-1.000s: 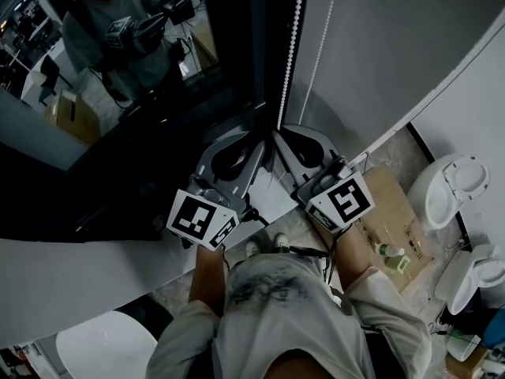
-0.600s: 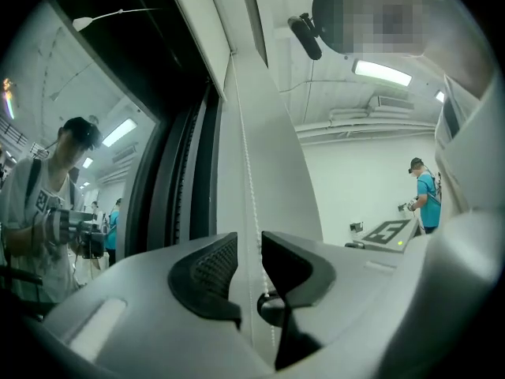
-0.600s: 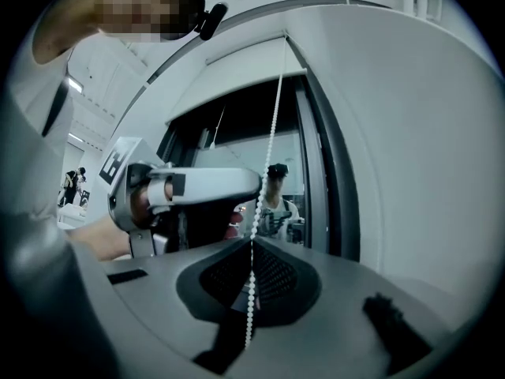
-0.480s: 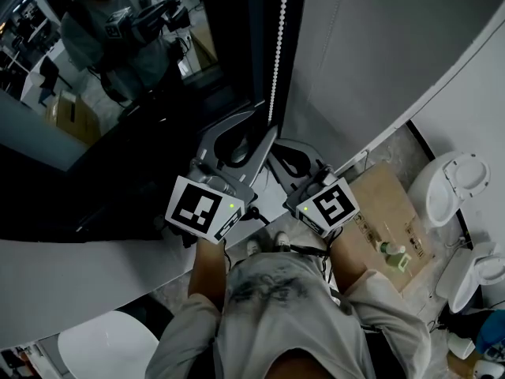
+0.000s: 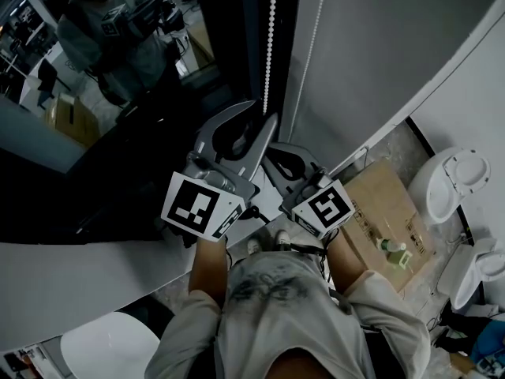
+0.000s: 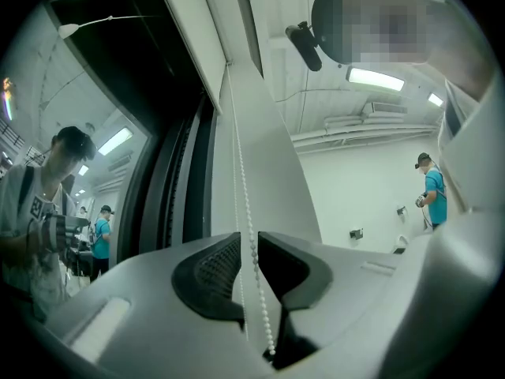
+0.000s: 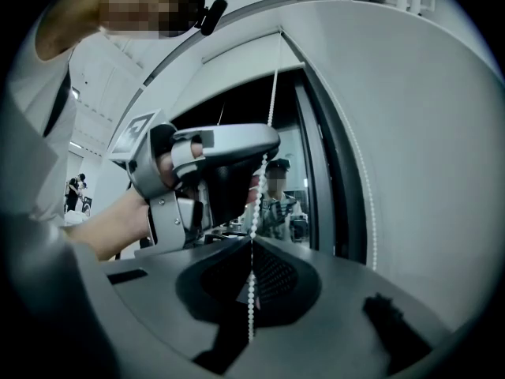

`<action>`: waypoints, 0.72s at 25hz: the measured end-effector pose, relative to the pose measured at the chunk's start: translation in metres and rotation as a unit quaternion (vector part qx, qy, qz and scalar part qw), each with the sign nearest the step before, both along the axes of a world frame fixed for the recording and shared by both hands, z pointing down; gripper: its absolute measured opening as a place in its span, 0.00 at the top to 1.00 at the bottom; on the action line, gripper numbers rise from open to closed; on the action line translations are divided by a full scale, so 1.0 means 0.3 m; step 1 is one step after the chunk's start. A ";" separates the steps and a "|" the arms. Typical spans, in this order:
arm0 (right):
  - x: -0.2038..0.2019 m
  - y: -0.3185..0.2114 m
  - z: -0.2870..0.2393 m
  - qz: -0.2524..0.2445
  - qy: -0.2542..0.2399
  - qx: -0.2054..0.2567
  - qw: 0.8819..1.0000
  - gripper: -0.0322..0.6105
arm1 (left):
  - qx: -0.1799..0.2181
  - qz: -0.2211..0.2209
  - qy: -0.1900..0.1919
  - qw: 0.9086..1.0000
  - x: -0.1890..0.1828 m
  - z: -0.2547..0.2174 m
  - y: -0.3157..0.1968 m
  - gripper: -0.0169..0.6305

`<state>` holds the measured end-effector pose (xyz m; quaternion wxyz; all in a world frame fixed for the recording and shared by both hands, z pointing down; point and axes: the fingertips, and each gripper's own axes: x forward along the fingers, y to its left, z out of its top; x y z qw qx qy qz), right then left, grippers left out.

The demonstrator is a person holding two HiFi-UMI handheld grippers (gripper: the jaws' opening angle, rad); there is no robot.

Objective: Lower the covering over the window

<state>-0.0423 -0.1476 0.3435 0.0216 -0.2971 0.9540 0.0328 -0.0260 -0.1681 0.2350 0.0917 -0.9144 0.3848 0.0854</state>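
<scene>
A white bead chain (image 5: 270,46) hangs beside the dark window (image 5: 118,93), with its second strand (image 5: 313,46) against the grey wall. My left gripper (image 5: 260,115) is the upper one. Its jaws have just been closing, and the chain (image 6: 243,188) runs through a visible gap between them, so this gripper (image 6: 248,239) is open. Just below, my right gripper (image 5: 270,147) is shut on the chain (image 7: 271,109), its tips (image 7: 252,239) meeting around the beads. The left gripper (image 7: 264,144) shows above it in the right gripper view. I cannot make out the covering itself.
A white sill (image 5: 79,275) runs under the window. On the floor to the right lie a cardboard box (image 5: 387,204) with a small bottle (image 5: 390,249) on it and white toilets (image 5: 454,184). The glass reflects a person holding grippers.
The left gripper has climbed up the chain. The right gripper has come down a little with the chain in it, so the two now stand one above the other.
</scene>
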 end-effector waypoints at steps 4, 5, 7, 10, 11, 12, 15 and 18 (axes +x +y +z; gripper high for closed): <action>0.002 -0.001 0.014 0.002 0.002 -0.004 1.000 0.92 | 0.005 -0.002 -0.001 1.000 0.006 -0.008 0.004 0.95; 0.002 0.000 0.014 0.003 0.002 -0.004 1.000 0.92 | 0.005 -0.001 0.001 1.000 0.007 -0.008 0.006 0.95; 0.006 0.001 0.014 0.004 0.001 -0.004 1.000 0.92 | 0.004 -0.001 0.006 1.000 0.005 -0.005 0.007 0.95; 0.019 0.004 0.014 0.005 0.005 -0.005 1.000 0.92 | 0.005 -0.001 0.011 1.000 0.006 -0.005 0.008 0.96; 0.023 0.005 0.014 0.005 0.008 -0.004 1.000 0.92 | 0.006 -0.002 0.012 1.000 0.006 -0.007 0.008 0.96; 0.028 0.006 0.012 0.005 0.009 -0.003 1.000 0.92 | 0.006 -0.003 0.012 1.000 0.003 -0.007 0.007 0.96; 0.046 0.010 -0.014 0.006 -0.002 0.005 1.000 0.92 | 0.002 -0.009 0.006 1.000 -0.014 0.008 0.000 0.96; 0.071 0.003 -0.057 0.013 -0.015 0.016 1.000 0.92 | -0.011 -0.010 0.001 1.000 -0.020 0.055 -0.005 0.96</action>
